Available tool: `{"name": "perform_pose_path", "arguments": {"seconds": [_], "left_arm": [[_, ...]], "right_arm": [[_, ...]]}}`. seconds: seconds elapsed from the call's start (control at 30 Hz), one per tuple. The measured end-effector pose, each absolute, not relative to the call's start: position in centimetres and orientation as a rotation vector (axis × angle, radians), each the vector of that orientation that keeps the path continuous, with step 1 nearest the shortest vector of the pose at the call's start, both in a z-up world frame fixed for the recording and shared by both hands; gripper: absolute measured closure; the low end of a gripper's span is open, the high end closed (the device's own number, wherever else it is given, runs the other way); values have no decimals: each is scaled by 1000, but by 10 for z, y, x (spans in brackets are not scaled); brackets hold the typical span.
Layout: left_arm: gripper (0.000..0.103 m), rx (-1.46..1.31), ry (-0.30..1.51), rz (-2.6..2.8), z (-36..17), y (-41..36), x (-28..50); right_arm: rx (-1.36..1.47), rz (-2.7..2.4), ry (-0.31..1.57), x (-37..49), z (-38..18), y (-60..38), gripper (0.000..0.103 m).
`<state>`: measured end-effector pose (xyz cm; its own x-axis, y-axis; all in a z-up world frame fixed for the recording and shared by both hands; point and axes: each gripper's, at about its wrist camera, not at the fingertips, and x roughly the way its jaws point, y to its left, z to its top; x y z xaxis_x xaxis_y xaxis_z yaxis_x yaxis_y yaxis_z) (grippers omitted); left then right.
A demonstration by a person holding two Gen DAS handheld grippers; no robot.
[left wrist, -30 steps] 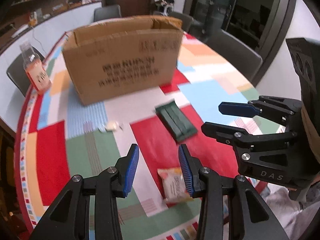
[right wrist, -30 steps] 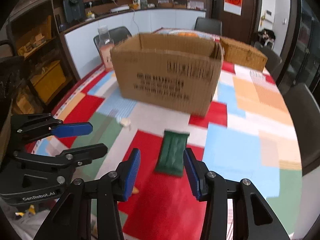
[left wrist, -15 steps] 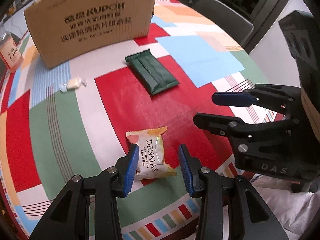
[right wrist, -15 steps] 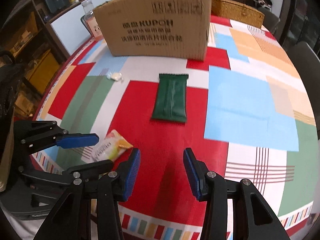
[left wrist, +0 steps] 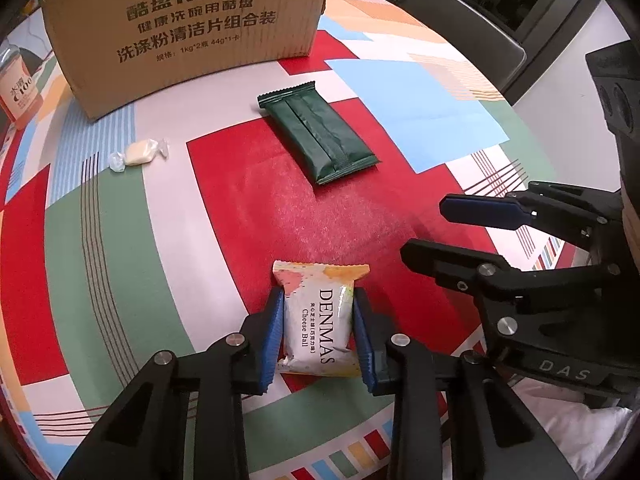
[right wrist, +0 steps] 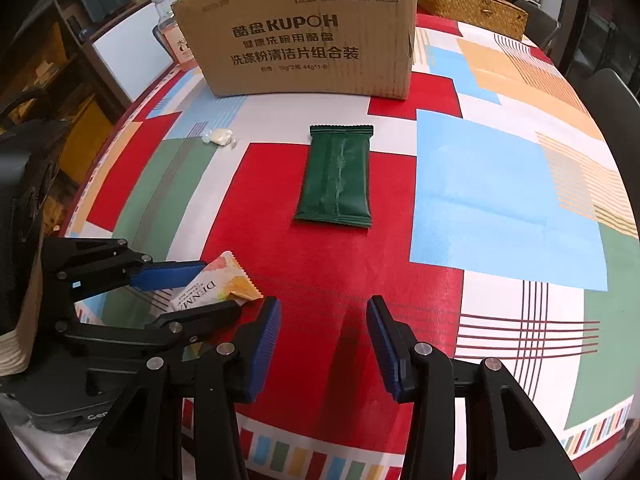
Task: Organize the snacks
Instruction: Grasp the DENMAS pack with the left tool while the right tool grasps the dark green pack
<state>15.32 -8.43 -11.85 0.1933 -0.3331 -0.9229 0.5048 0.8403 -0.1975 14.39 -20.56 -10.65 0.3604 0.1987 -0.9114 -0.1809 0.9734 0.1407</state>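
centrally, patchwork tablecloth [right wrist: 500, 200] under everything. kupoh cardboard box [right wrist: 304, 40] at far edge, upright. dark green snack pack [right wrist: 336, 176] flat on a red patch, between box and grippers. left gripper [left wrist: 318, 330] clenched on the denmas cheese ball packet [left wrist: 320, 320], low at the near edge. right gripper [right wrist: 324, 344] released, nothing between its pads. small wrapped candy [left wrist: 138, 152] near the box.

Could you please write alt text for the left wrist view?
The left hand-held gripper brackets a white DENMAS cheese ball packet on a colourful tablecloth. Beyond lie a dark green packet, a wrapped candy and a cardboard box; the open right hand-held gripper hovers alongside.
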Motion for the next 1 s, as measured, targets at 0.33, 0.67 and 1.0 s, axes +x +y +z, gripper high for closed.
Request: {"name": "perform_pose_path", "arguments": {"seconds": [0.33,0.67,1.0], "left_arm": [[72,103,1177,-536,-100,-67,164],[72,65,1088,-437,-80,-47,195],[72,41,1056,-370,-78,-36,219]], "right_arm": [[21,237,1149,158,-103,-203,57],[4,214,1088,198,-96,-197,56],[-34,179,1084,241,-112,-187,47]]}}
